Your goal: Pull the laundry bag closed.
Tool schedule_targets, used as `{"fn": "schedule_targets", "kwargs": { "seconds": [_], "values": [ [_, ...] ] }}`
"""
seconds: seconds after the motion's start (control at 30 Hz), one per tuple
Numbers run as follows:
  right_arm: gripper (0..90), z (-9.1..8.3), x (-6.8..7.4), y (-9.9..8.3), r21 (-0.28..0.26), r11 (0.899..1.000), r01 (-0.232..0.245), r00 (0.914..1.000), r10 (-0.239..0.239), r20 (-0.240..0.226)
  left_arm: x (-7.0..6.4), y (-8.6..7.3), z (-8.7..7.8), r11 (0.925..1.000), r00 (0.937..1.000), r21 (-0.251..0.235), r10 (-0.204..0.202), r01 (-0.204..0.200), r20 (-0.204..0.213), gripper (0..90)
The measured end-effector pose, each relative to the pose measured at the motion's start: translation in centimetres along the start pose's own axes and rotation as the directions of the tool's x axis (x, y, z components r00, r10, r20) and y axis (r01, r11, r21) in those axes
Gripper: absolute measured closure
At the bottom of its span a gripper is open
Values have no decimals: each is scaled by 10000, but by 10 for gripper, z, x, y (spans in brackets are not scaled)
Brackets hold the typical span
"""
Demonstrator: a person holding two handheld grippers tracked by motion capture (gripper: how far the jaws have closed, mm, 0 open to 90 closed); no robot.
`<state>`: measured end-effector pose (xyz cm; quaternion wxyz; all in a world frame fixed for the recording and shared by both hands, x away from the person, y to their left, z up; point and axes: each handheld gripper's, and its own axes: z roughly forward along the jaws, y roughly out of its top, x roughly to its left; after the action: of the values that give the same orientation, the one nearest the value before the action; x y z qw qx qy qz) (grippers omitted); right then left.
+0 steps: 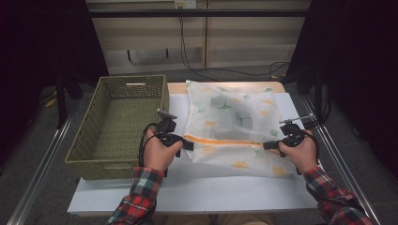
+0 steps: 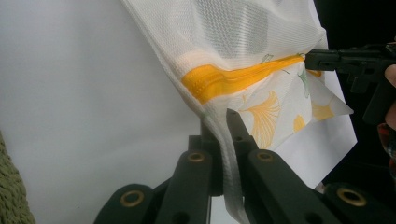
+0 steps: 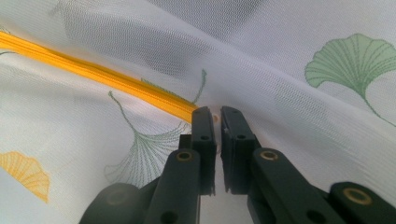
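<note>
Your left gripper (image 2: 223, 122) is clamped on the mesh bag's (image 1: 230, 126) near-left edge while your right gripper (image 3: 217, 113), jaws almost closed, nips the far end of the orange zipper (image 1: 220, 140), which runs straight between your hands across the table (image 1: 197, 192)

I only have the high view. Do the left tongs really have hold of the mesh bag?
Observer: Yes. The left gripper view shows the left tongs clamped on the mesh bag at its white edge seam, just below the orange zipper.
Operator: And the right tongs?
Observer: In the right gripper view, the right tongs sit at the zipper's end with the tips almost together. I can't tell whether they pinch the pull.
</note>
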<state>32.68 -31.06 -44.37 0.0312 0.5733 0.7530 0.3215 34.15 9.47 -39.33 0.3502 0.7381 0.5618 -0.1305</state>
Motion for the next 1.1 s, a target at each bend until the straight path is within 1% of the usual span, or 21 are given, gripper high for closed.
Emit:
{"fn": "schedule_targets", "kwargs": {
  "seconds": [0.03,0.13,0.2,0.23,0.27,0.3,0.37,0.4,0.5,0.53,0.63,0.87,0.9,0.97,1.0,1.03,1.07,1.1],
  "values": [
    [850,0,0,0,17,10000,63,9999,-63,81,0,0,0,10000,10000,5,-29,29,34,898],
    [850,-1,-2,0,-68,10000,2,10000,-2,-39,-1,0,0,10000,10000,59,2,-2,42,898],
    [850,-2,-2,0,-10,10000,-56,10000,56,23,-1,0,0,10000,10000,35,-13,13,43,898],
    [850,-3,-2,0,-41,10000,-4,10000,4,44,-1,0,-1,10000,10000,31,5,-5,10,898],
    [850,-3,-3,0,-13,10000,32,9997,-32,227,0,0,-1,10000,10000,20,2,-2,29,899],
    [850,-4,-4,-1,-41,10000,4,9996,-2,266,1,1,-2,10000,10000,54,16,-16,76,898],
    [850,-4,-7,-1,-41,9998,-188,9997,188,124,0,0,-1,10000,10000,38,29,-30,26,898],
    [850,-4,-8,-2,-63,9999,-122,9998,123,133,0,0,-1,10000,10000,63,15,-16,31,898],
    [850,-5,-8,-2,-69,9999,-117,9998,118,171,0,1,-2,10000,10000,20,16,-16,65,898],
    [850,-5,-8,-2,-82,9999,-127,9998,128,154,0,0,-2,10000,10000,6,-63,63,39,898],
    [850,-6,-8,-1,-95,9999,-104,9997,106,209,1,0,-2,10000,10000,63,-3,3,28,898],
    [850,-6,-9,-1,-141,9999,-48,9999,50,142,0,1,-3,10000,10000,30,15,-15,35,898],
    [850,-7,-9,-1,-123,9999,-29,9998,31,195,0,1,-3,10000,10000,28,-24,24,64,898],
    [850,-7,-10,-2,-125,9999,-90,9999,91,103,0,1,-3,10000,10000,32,-23,23,46,898],
    [850,-8,-10,-2,-116,9999,-76,9997,78,222,0,1,-3,10000,10000,37,-8,7,71,898],
    [850,-8,-11,-2,-127,9998,-125,9997,128,194,0,1,-3,10000,10000,38,-15,15,88,898],
    [850,-9,-12,-2,-149,9998,-147,9998,149,139,0,1,-3,10000,10000,38,3,-3,41,898],
    [850,-9,-12,-3,-174,9998,-121,9999,123,116,-1,1,-3,10000,9999,24,72,-72,-135,898]
  ]
}}
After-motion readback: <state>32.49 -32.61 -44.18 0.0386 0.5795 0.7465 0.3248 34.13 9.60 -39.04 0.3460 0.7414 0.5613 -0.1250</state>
